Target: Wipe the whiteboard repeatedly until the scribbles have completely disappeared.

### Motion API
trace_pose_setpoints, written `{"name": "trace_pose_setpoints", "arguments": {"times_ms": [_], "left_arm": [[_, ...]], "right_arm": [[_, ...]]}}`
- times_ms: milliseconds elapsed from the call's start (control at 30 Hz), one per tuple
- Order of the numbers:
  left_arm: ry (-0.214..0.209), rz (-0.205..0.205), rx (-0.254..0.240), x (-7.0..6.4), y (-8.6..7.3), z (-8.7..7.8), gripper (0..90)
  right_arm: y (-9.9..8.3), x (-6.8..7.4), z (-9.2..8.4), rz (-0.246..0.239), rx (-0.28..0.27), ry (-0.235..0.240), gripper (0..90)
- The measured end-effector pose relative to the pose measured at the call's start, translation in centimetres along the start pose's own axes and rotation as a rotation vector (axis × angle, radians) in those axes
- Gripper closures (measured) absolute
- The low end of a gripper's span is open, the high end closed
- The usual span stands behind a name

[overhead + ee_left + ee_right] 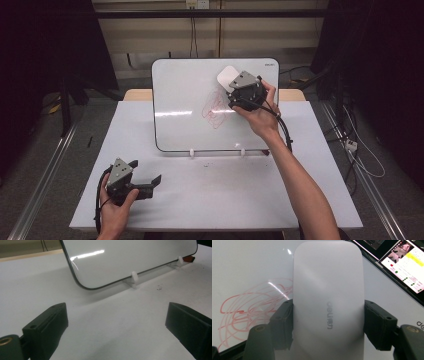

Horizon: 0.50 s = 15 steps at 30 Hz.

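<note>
The right tongs (231, 84) are clamped on a white eraser (227, 76), both black jaws pressed against its long sides, and they hold it flat against the upright whiteboard (185, 115) near its one o'clock corner. Red scribbles (214, 111) sit on the board just below the eraser, toward six o'clock. The left tongs (145, 175) rest on the white worktop (240, 195) at about seven o'clock, well apart from the board, jaws spread wide with nothing between them.

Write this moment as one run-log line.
right tool: shut on eraser | at whiteboard, red scribble unwiped | left tool: open, idle
</note>
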<state>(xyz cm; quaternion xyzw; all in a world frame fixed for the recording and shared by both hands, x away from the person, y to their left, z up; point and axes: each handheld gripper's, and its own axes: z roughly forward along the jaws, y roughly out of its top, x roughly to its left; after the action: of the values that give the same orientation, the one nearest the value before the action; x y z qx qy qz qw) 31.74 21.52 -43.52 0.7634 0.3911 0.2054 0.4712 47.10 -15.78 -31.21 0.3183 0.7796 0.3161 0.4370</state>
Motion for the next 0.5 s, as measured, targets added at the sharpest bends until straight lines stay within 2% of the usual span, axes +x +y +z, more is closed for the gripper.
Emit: {"name": "trace_pose_setpoints", "arguments": {"times_ms": [200, 333, 500], "left_arm": [[-0.003, 0.002, 0.012, 0.1, 0.0, 0.1, 4.4], [-0.009, 0.003, 0.007, 0.0, 0.0, 0.0, 4.5], [-0.005, 0.009, 0.010, 0.0, 0.0, 0.0, 4.5]], "right_arm": [[0.2, 0.2, 0.8, -0.004, 0.018, -0.014, 31.5], [-0.1, 0.1, 1.4, -0.027, 0.050, -0.032, 31.5], [-0.2, 0.2, 1.7, -0.025, 0.059, -0.044, 31.4]]}}
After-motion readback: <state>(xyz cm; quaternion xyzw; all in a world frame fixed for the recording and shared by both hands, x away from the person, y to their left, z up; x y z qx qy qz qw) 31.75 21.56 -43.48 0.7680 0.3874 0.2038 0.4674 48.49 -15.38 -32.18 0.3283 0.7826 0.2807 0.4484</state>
